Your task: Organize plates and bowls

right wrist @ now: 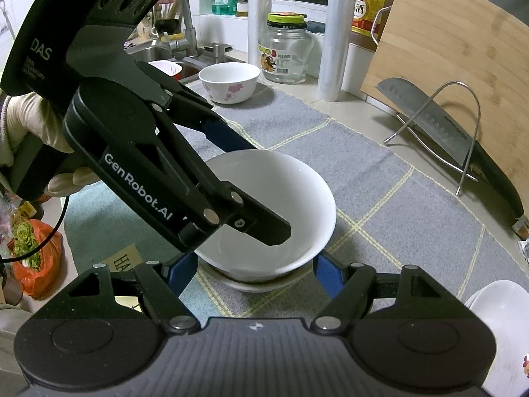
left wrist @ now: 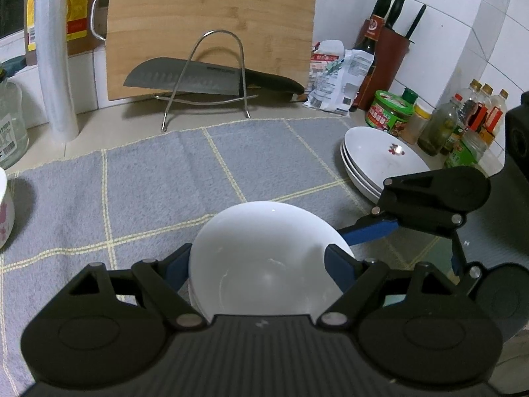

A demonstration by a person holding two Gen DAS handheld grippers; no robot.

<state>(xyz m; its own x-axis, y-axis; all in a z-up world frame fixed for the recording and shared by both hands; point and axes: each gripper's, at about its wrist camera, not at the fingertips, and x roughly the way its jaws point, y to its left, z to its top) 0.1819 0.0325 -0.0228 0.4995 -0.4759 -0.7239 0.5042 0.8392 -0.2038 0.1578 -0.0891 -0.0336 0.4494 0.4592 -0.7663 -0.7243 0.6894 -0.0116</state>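
Soft, dim indoor light; faint glare on glazed white; strong fisheye edge-bending.

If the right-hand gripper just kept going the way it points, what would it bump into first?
The white bowl, most likely. It sits right between the right gripper's blue fingers, with another dish under it. The left gripper already reaches into the bowl. How near the fingers are is hard to judge.

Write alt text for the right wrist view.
A white bowl sits on another dish on a grey checked cloth, straddled by the right gripper while the left gripper pinches its rim. Behind stand a flowered bowl, a glass jar and a knife in a wire rack.
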